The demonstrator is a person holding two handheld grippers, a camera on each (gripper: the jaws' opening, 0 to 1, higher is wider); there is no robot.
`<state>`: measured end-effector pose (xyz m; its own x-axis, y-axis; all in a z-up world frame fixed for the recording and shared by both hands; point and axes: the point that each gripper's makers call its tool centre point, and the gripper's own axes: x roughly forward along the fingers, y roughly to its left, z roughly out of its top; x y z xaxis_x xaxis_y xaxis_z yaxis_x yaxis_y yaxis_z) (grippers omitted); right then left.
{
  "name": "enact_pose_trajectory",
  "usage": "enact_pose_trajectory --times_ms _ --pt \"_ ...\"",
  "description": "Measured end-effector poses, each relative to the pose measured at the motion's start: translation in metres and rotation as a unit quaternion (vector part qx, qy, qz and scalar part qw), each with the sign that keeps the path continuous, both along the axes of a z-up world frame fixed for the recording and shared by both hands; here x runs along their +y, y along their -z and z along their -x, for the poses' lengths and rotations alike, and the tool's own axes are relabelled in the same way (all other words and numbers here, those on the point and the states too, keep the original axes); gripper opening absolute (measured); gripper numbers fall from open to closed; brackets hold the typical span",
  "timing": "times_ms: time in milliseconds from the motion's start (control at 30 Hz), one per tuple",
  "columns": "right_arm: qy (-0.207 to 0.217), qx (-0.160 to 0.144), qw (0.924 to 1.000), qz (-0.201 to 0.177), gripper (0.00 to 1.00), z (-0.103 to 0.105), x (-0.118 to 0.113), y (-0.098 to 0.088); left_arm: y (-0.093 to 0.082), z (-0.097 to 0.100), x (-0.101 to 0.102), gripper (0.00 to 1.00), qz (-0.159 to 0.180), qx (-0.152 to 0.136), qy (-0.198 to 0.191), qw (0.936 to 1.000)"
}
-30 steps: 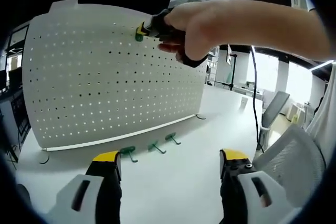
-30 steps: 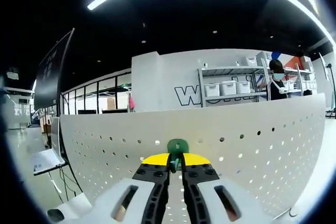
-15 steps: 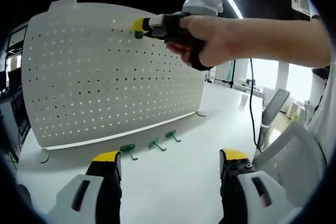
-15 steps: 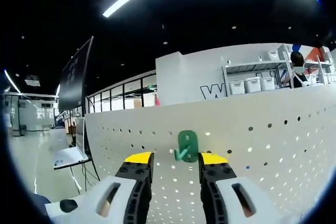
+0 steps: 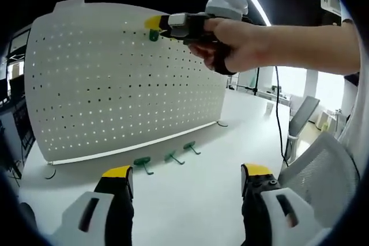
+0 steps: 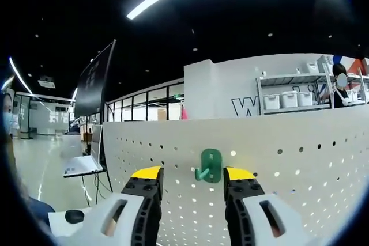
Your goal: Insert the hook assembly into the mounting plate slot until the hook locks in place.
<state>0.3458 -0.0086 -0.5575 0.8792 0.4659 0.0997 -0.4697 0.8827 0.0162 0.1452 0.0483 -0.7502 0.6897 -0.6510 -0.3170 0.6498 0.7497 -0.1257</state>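
Left hand-held gripper [image 5: 185, 180] hangs spread and empty above the surface [image 5: 190, 200], where three spare hooks [image 5: 142, 164] lie below the pegboard [image 5: 115, 84]; right hand-held gripper [image 6: 187, 175], clamped on the green hook [image 6: 209, 165] a second ago, now stands spread with the hook seated unaided in the board; insertion appears complete.

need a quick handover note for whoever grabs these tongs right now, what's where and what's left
Right tongs: open, raised at the upper part of the white pegboard, jaws either side of a green hook without gripping it.
Left tongs: open and empty, low over the white table.
Done: that hook sits on the board near its top edge and appears to hang there unheld.
Left: three more green hooks lie on the table at the foot of the board. Check that the hung hook is locked, then likely pick up the next one.
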Motion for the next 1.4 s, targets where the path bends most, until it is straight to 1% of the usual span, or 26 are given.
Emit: enact_pose_trajectory --times_ms 67,200,233,267,300,367,467,633,900,1000,1133,1167,1233,1400 --pt "-0.002 0.000 1.0000 0.000 0.40 0.002 -0.004 0.002 0.000 0.000 0.000 0.79 -0.001 0.001 -0.001 1.0000" --pt "-0.001 0.004 0.9999 0.014 0.40 0.008 -0.015 0.010 0.001 0.000 0.001 0.78 -0.004 0.002 -0.002 1.0000" --pt "0.001 0.008 0.9999 0.015 0.40 0.008 -0.018 0.012 0.001 0.000 0.002 0.78 -0.005 0.002 -0.002 1.0000" --pt "0.004 0.019 0.9998 0.008 0.40 0.009 -0.023 0.016 0.001 -0.001 0.002 0.78 -0.005 0.000 -0.002 1.0000" --pt "0.005 0.022 0.9997 0.003 0.40 0.009 -0.026 0.016 0.001 -0.001 0.001 0.78 -0.005 0.000 -0.002 1.0000" --pt "0.007 0.019 0.9997 0.011 0.40 0.012 -0.032 0.019 0.002 -0.001 0.002 0.78 -0.006 0.001 -0.003 1.0000" --pt "0.005 0.023 0.9995 0.020 0.41 0.015 -0.037 0.025 0.002 -0.001 0.002 0.78 -0.006 0.001 -0.002 1.0000" --pt "0.001 0.023 0.9995 0.024 0.41 0.020 -0.044 0.027 0.002 -0.001 0.002 0.78 -0.006 0.001 -0.003 1.0000" --pt "-0.007 0.021 0.9994 0.026 0.41 0.025 -0.050 0.028 0.002 0.000 0.001 0.79 -0.007 0.001 -0.001 1.0000" --pt "-0.020 0.020 0.9994 0.021 0.41 0.027 -0.051 0.028 0.001 0.000 0.001 0.78 -0.006 0.001 0.000 1.0000" --pt "-0.054 0.013 0.9981 0.027 0.41 0.034 -0.045 0.027 -0.001 0.001 0.000 0.78 -0.007 -0.002 0.003 1.0000" --pt "-0.056 0.012 0.9979 0.030 0.41 0.035 -0.046 0.027 -0.001 0.001 -0.001 0.78 -0.007 -0.003 0.004 1.0000" --pt "-0.064 0.014 0.9977 0.017 0.42 0.036 -0.047 0.025 -0.002 0.001 -0.003 0.78 -0.009 -0.005 0.007 0.9999" --pt "-0.067 0.010 0.9972 0.032 0.42 0.038 -0.048 0.026 -0.002 0.001 -0.006 0.78 -0.013 -0.007 0.014 0.9998"
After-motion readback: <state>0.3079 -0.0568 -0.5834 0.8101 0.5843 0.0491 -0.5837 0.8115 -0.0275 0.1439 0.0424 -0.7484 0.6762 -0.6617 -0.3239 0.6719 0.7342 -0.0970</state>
